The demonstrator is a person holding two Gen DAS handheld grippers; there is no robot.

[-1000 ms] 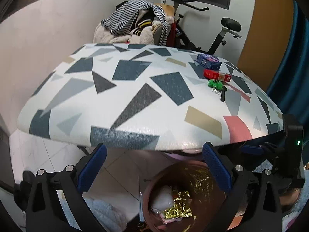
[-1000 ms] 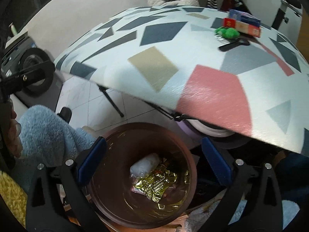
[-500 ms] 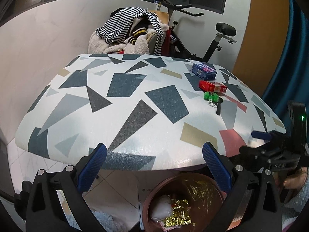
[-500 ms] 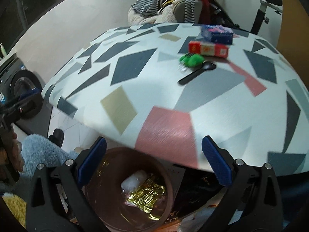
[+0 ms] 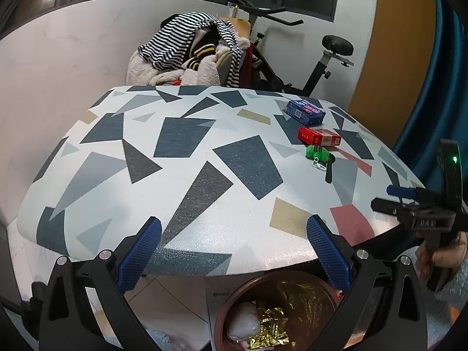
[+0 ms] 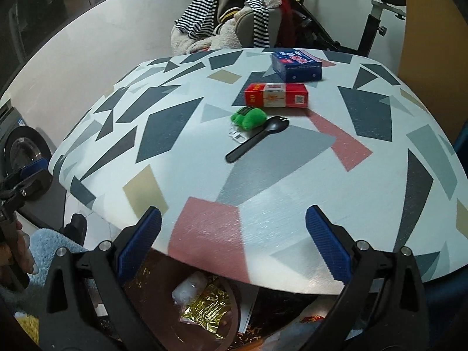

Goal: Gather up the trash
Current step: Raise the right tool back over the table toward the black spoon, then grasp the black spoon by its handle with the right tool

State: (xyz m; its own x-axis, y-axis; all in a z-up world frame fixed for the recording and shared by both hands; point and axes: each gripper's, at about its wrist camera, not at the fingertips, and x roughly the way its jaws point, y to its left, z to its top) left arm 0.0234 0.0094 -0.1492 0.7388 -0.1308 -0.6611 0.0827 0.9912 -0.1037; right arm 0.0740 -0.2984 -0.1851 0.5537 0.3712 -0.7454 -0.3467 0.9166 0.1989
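A brown bin (image 5: 307,289) stands on the floor below the table's near edge; it holds a white wad (image 5: 244,321) and a gold foil wrapper (image 5: 270,335). It also shows in the right wrist view (image 6: 231,316). On the patterned table (image 6: 204,158) lie a black plastic spork (image 6: 256,140), a green plush keychain (image 6: 250,117), a red box (image 6: 276,96) and a blue box (image 6: 297,65). My left gripper (image 5: 234,253) is open and empty above the table's near edge. My right gripper (image 6: 233,242) is open and empty, above the near edge.
A chair piled with striped clothes (image 5: 193,55) and an exercise bike (image 5: 324,58) stand behind the table. A washing machine (image 6: 20,152) is at the left. A blue curtain (image 5: 444,93) hangs at the right. A blue fluffy rug (image 6: 49,248) lies on the floor.
Both grippers have risen from over the bin to above the table's near edge and tilted up toward the tabletop. Both stayed open and empty.
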